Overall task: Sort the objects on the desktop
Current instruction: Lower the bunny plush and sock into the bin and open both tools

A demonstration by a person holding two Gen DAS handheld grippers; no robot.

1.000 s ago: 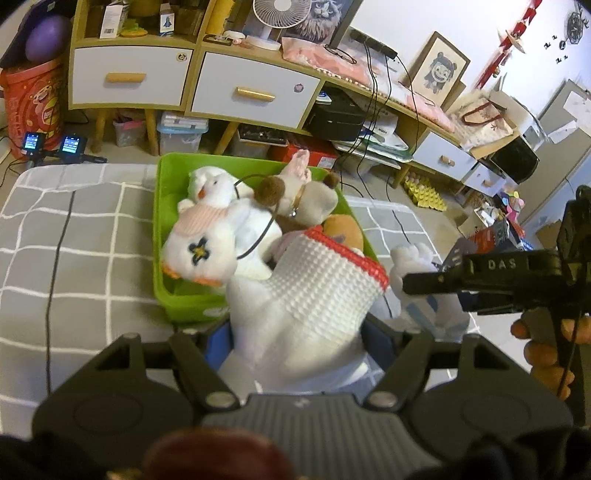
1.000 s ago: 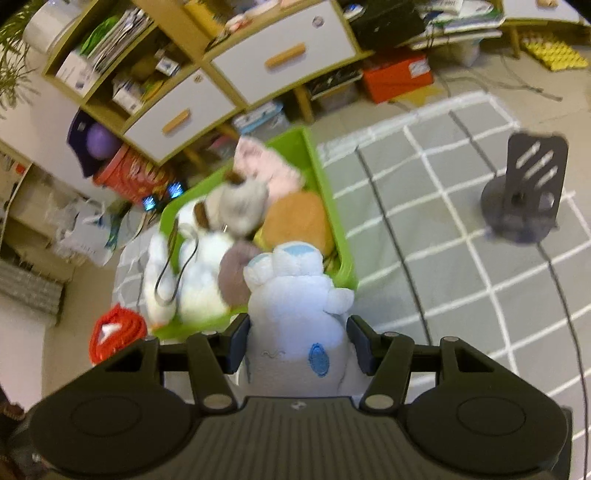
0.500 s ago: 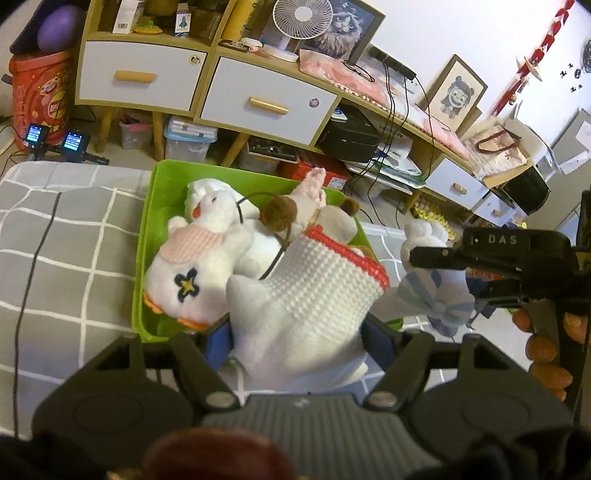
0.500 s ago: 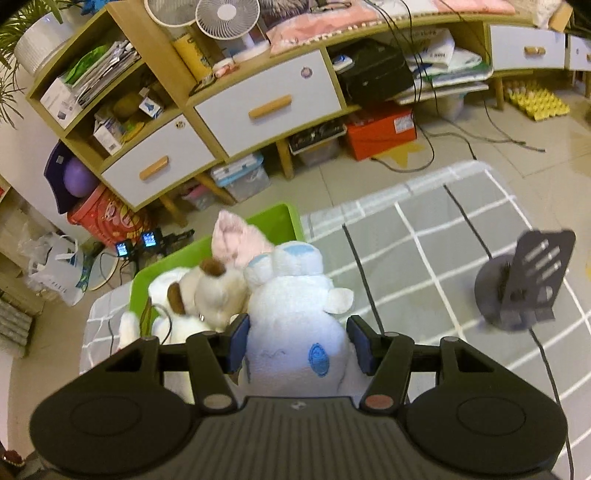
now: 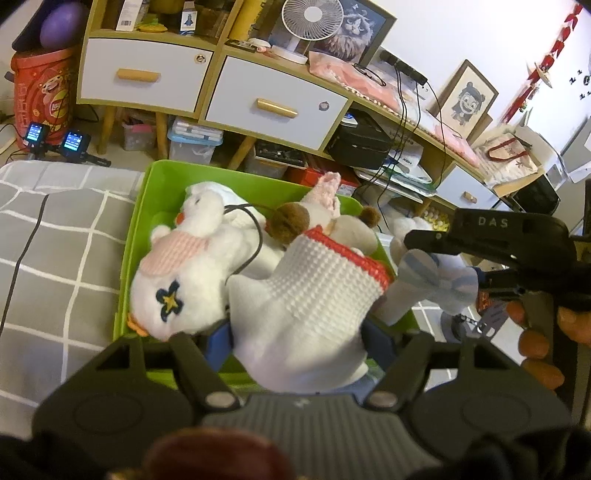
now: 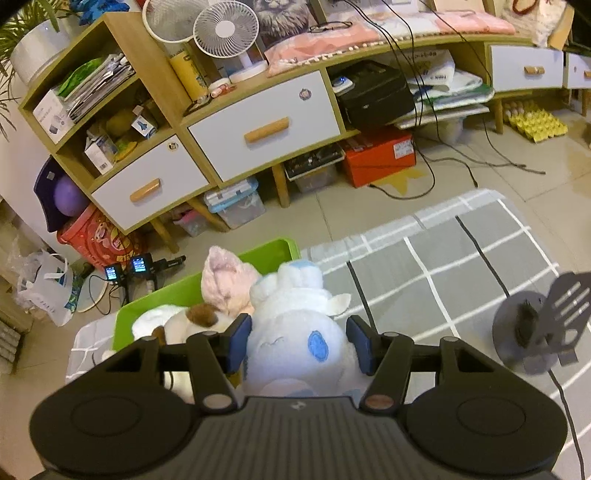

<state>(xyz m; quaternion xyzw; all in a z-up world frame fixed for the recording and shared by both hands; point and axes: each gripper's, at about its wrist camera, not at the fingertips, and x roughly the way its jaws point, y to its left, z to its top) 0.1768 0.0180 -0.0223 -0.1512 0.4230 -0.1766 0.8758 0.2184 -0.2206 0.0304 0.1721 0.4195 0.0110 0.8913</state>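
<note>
1. Behind the green bin stood a wooden cabinet with white drawers, cluttered with a desk fan and framed pictures; the bin itself sat at the far edge of a desk under a grey checked cloth.
2. Already inside the bin lay a white duck plush with a pink scarf, a brown-eared dog plush beyond it and a pink plush toward the cabinet side, so the bin appeared to be the collecting place for soft toys.
3. Left tongs were clenched on a white knitted plush with a red collar, held above the bin's near rim, probably so it could be dropped onto the pile.
4. Right tongs gripped a white plush with blue patches, blue pads pressing its sides; it hung at the bin's right edge, toward the cloth.
5. Seen from the left wrist view, that toy hung just beside the knitted one, both apparently waiting to go in.
6. Off to the right of the bin, well apart, a dark metal stand rested on the cloth.
</note>
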